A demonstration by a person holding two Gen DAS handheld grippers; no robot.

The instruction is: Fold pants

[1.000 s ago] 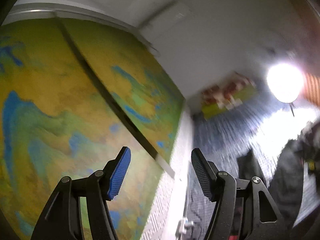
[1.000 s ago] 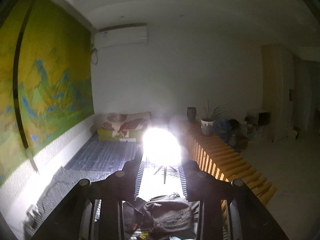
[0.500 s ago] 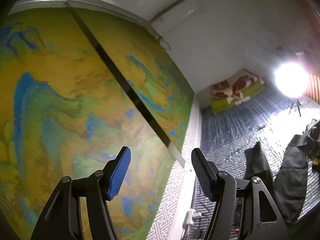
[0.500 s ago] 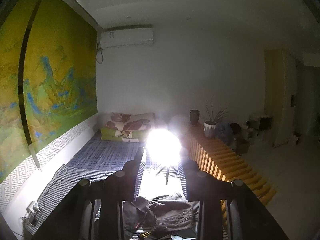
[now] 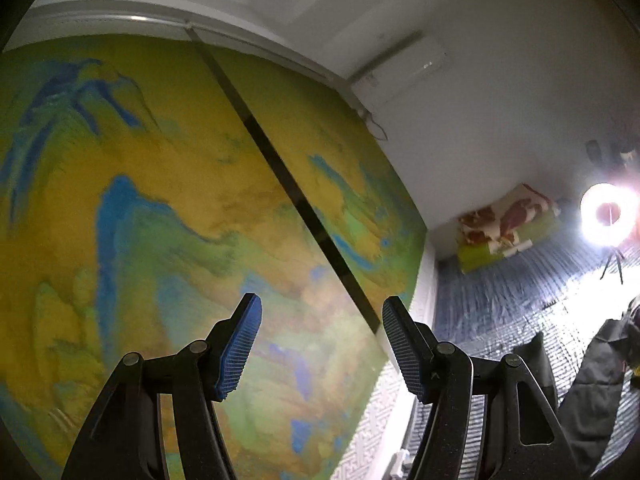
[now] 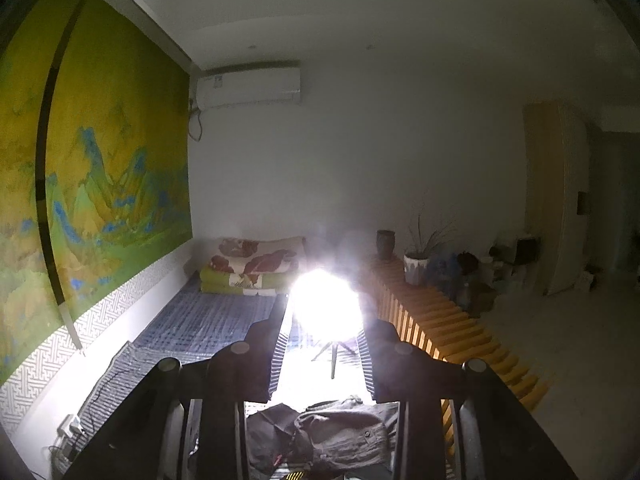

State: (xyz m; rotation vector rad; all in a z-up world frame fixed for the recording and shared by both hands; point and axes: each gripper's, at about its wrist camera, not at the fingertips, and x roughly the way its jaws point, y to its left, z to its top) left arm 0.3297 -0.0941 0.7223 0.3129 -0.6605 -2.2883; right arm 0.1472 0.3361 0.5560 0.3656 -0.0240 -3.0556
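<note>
Dark grey pants (image 6: 328,432) lie crumpled on the striped blue bed cover (image 6: 208,320), low in the right wrist view between the gripper's arms. In the left wrist view the pants (image 5: 596,380) hang at the far right edge, with one dark leg spread on the cover. My left gripper (image 5: 322,344) is open, held up high and aimed at the yellow-green wall painting (image 5: 160,220), well away from the pants. My right gripper (image 6: 324,356) is open above the pants, with nothing between its fingers.
A very bright lamp on a tripod (image 6: 326,308) stands on the bed and glares into both views. Folded quilts (image 6: 248,268) lie at the bed's head. A wooden slatted rail (image 6: 448,320) with potted plants (image 6: 418,264) runs along the right. A power strip (image 6: 70,426) sits by the wall.
The left gripper's view has swung up and left, so the pants have slid toward the right edge. The right gripper has tilted slightly upward. Both stay open.
</note>
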